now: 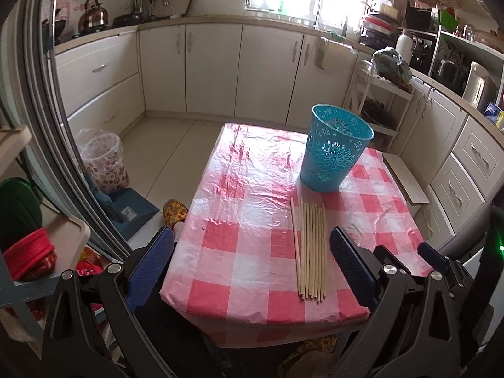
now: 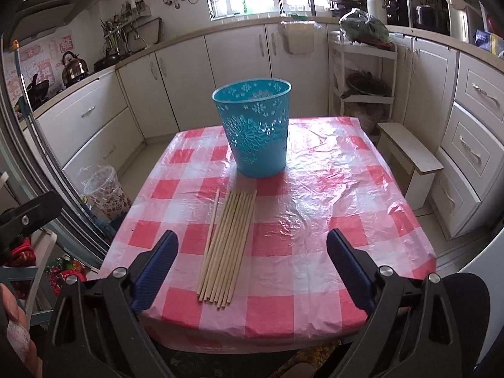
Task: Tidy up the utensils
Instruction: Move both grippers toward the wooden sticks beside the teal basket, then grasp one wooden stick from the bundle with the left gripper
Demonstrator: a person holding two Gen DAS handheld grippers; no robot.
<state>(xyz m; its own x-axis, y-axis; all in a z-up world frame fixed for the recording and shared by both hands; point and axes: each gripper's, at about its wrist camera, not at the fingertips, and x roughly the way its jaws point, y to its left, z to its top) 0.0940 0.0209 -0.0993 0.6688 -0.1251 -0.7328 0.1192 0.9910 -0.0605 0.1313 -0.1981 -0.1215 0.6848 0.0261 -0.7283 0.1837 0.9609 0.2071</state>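
Observation:
Several wooden chopsticks lie side by side on the red-and-white checked tablecloth; they also show in the right wrist view. One chopstick lies slightly apart on the left of the bundle. A teal perforated holder stands upright just beyond them, also in the right wrist view. My left gripper is open and empty, near the table's front edge, left of the chopsticks. My right gripper is open and empty, above the front edge, with the chopsticks between its fingers in view.
A lined waste bin and a blue dustpan sit on the floor left of the table. A white stool stands at the right. Kitchen cabinets line the back wall. A shelf is close at the left.

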